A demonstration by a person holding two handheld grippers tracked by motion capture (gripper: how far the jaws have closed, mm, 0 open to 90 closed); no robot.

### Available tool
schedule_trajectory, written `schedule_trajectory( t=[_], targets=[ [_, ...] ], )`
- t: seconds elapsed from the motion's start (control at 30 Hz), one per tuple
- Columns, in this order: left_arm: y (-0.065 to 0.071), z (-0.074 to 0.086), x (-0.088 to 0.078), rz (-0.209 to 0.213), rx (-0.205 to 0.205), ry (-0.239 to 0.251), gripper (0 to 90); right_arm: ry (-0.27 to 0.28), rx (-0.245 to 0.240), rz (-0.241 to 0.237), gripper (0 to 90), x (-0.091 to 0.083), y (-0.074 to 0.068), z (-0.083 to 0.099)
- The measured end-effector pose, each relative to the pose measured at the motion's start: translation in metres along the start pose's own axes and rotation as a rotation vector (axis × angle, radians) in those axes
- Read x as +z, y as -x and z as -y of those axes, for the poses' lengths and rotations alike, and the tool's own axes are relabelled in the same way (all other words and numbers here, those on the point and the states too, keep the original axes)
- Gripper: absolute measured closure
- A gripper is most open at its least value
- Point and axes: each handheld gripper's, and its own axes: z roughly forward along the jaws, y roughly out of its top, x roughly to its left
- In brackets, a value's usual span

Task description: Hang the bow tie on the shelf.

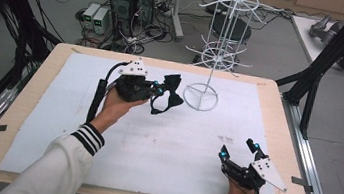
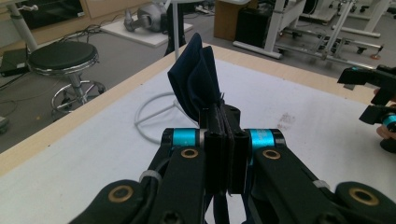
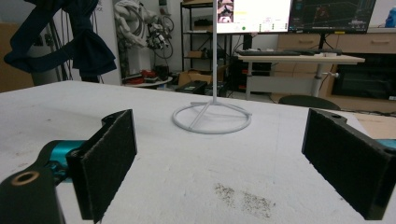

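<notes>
The left tool (image 1: 159, 91) is clenched on a dark navy fabric bow tie (image 1: 169, 94), lifted just beside the white wire display stand (image 1: 200, 97); the right tool (image 1: 238, 150) stands released.

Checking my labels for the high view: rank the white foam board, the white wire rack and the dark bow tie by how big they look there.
1. White foam board, by far the largest.
2. White wire rack, tall with a ring base.
3. Dark bow tie, smallest, clamped in the left gripper.

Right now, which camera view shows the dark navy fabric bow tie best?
The high view: the dark navy fabric bow tie shows whole, strap included, in the left gripper. Left gripper view shows one wing; right gripper view a cropped corner.
</notes>
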Motion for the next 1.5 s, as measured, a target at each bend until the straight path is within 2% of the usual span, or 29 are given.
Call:
schedule_trajectory(
  t=[0.3, 0.63, 0.77, 0.83, 1.03, 1.23, 1.5],
  targets=[
    [0.002, -0.013, 0.001, 0.004, 0.027, 0.020, 88.2, -0.001, 0.002, 0.000, 9.3, 0.000, 0.000, 0.000],
    [0.007, -0.027, 0.008, 0.021, 0.039, 0.039, 88.2, -0.002, 0.007, -0.001, 9.3, 0.000, 0.000, 0.000],
    [0.010, -0.032, 0.012, 0.044, 0.033, 0.054, 88.2, -0.003, 0.010, 0.000, 9.3, 0.000, 0.000, 0.000],
    [0.010, -0.033, 0.015, 0.063, 0.018, 0.065, 88.2, -0.001, 0.006, -0.001, 9.3, 0.000, 0.000, 0.000],
    [0.010, -0.038, 0.023, 0.094, 0.016, 0.077, 88.2, 0.007, 0.006, 0.000, 9.3, -0.001, 0.000, 0.000],
    [0.011, -0.041, 0.030, 0.150, 0.005, 0.095, 88.2, 0.005, 0.007, 0.002, 9.3, 0.000, 0.000, 0.000],
    [0.013, -0.045, 0.037, 0.159, 0.013, 0.092, 88.3, 0.003, 0.010, 0.000, 9.3, 0.000, 0.000, 0.000]
  ],
)
